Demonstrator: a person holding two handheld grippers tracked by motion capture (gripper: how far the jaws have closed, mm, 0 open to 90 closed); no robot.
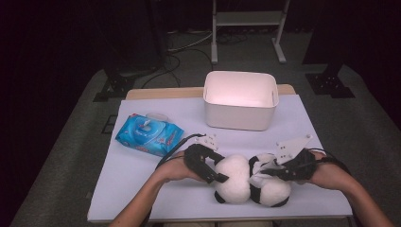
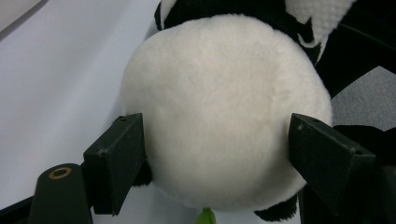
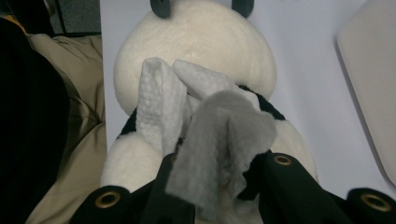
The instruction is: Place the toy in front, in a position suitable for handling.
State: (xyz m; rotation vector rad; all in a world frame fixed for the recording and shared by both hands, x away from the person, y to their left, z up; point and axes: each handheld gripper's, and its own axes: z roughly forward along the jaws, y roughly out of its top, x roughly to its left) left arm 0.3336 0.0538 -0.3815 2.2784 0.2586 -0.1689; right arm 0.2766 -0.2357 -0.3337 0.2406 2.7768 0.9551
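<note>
Left gripper (image 1: 218,174): we hold its jaws spread wide around the plush panda's (image 1: 250,179) round white part, pads pressing both flanks.
Right gripper (image 1: 265,172): we keep its jaws nearly together, pinching a white wipe (image 3: 205,135) that lies against the panda.
Panda: on the white table (image 1: 142,189) near its front edge.
Bin (image 1: 240,100): behind the panda.
Blue wipes pack (image 1: 149,134): left of the bin, well apart from the panda.

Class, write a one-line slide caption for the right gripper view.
Right gripper pinches a crumpled wet wipe over a plush panda.
</note>
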